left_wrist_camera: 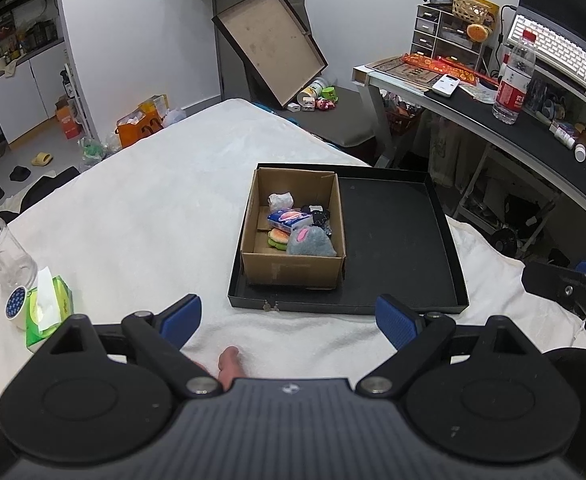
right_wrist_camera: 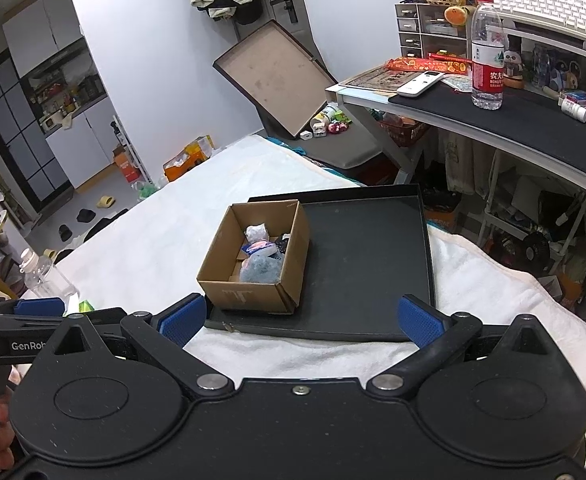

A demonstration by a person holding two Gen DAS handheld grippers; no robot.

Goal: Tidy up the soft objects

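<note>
My left gripper (left_wrist_camera: pixel 289 322) and right gripper (right_wrist_camera: pixel 300 320) both hang spread wide, ribbed blue pads empty. Beyond them on the white towel (left_wrist_camera: pixel 141 216), a corrugated cardboard box (left_wrist_camera: pixel 293 268) — fuzzy grey plush (left_wrist_camera: pixel 311 242) inside — occupies a matte black tray's (left_wrist_camera: pixel 397 240) left side.

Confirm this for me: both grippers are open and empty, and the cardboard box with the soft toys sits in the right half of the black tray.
Wrong on one point: the cardboard box sits in the left half of the black tray, as the left wrist view shows. The rest holds: the left gripper and right gripper are open and empty.
</note>
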